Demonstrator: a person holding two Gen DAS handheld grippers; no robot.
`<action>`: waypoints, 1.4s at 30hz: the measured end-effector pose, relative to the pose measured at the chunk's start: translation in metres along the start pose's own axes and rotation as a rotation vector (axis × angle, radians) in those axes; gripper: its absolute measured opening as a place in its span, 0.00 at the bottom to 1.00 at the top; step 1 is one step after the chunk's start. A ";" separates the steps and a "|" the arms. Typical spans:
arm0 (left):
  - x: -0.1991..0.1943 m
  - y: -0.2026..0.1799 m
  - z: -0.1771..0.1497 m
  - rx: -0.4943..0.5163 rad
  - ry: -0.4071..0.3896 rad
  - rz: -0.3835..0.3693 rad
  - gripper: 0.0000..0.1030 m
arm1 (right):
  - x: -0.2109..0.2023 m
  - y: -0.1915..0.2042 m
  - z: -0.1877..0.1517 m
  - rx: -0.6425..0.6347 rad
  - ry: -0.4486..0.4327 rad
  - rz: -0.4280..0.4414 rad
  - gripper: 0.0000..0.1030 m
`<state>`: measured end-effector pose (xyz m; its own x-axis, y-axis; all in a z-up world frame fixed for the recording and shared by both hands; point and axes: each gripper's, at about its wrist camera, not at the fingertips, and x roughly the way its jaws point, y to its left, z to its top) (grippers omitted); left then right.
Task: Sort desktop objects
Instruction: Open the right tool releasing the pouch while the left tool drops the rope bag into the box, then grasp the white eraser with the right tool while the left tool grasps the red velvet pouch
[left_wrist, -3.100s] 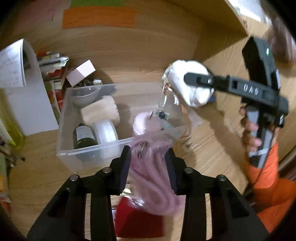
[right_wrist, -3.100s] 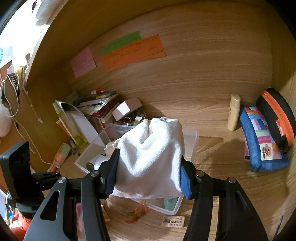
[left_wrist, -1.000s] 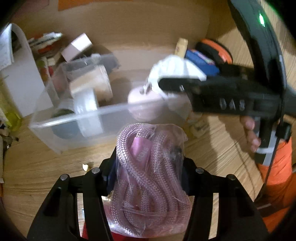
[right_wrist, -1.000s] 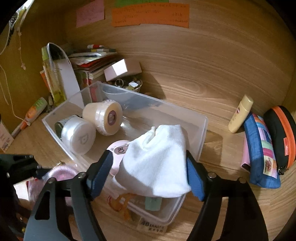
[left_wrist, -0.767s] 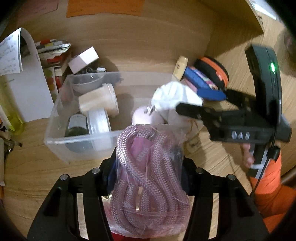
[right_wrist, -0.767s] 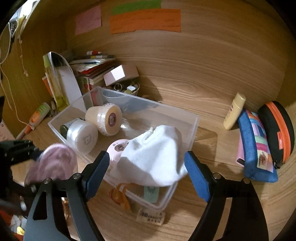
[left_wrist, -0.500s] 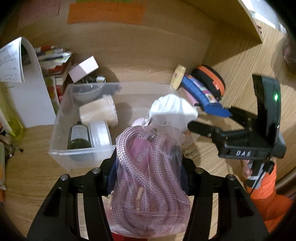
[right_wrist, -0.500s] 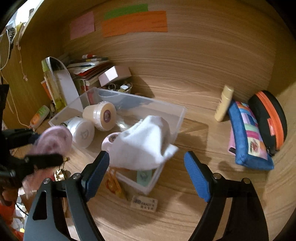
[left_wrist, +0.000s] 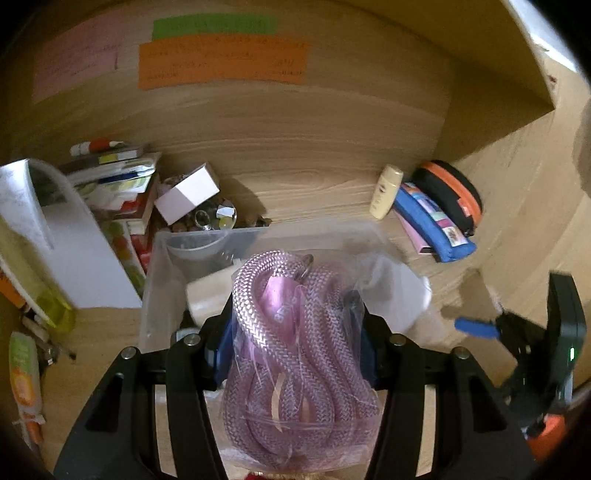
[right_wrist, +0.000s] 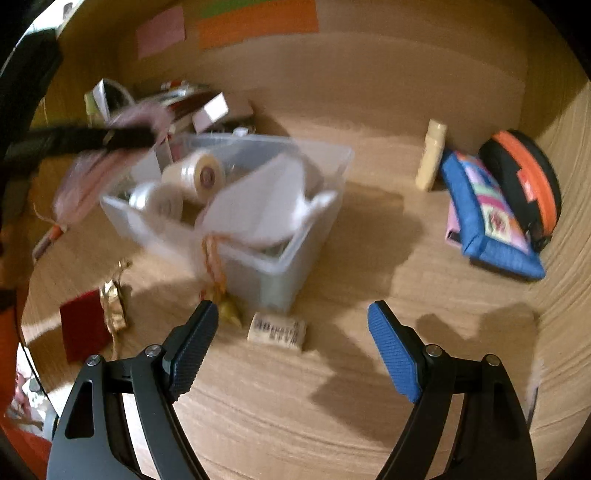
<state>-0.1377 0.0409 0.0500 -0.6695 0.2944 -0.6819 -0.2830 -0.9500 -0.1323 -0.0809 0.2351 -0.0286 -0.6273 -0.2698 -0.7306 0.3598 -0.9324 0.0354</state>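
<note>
Two grippers: you hold one in each hand, and only the left one carries something.
Left gripper (left_wrist: 295, 332): it is clenched on the bagged pink rope (left_wrist: 295, 354), with a finger pressing each side of the bag.
Right gripper (right_wrist: 291, 347): its fingers are spread wide and nothing is between them.
Task thing: the bagged pink rope fills the lower centre of the left wrist frame, above the desk and not yet in the bin.
Clear bin (left_wrist: 155, 280): it lies straight ahead of the left gripper, in the centre of the frame just above the rope, with its near wall hidden behind the bag.
Long axis: the bin runs left to right across the left wrist frame; the rope coil stands upright between the fingers.
Nearer hand: the left one, I judge, because it already has the rope and the bin is directly in front.
White cloth (right_wrist: 266, 199): it lies in the right part of the bin, beside the round jars (right_wrist: 177, 184), and its orange cord (right_wrist: 214, 266) hangs over the near wall.
Change: half a second ago the right gripper was already open beside the cloth; now it is pulled back low in the frame, well apart from the bin.
Change, left side: the grip on the rope is as before, and the bin looks closer and more centred.
</note>
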 end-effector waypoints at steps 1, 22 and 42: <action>0.006 0.000 0.002 0.002 0.007 0.005 0.52 | 0.004 0.002 -0.004 -0.008 0.011 -0.004 0.77; 0.052 -0.004 0.013 0.033 0.054 0.040 0.53 | 0.034 0.013 -0.012 -0.041 0.082 -0.010 0.44; -0.035 -0.001 -0.028 0.113 -0.020 0.027 0.77 | 0.031 0.023 -0.022 -0.070 0.094 0.011 0.36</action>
<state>-0.0950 0.0283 0.0537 -0.6914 0.2719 -0.6693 -0.3394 -0.9401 -0.0312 -0.0766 0.2104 -0.0654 -0.5566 -0.2527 -0.7914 0.4156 -0.9096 -0.0019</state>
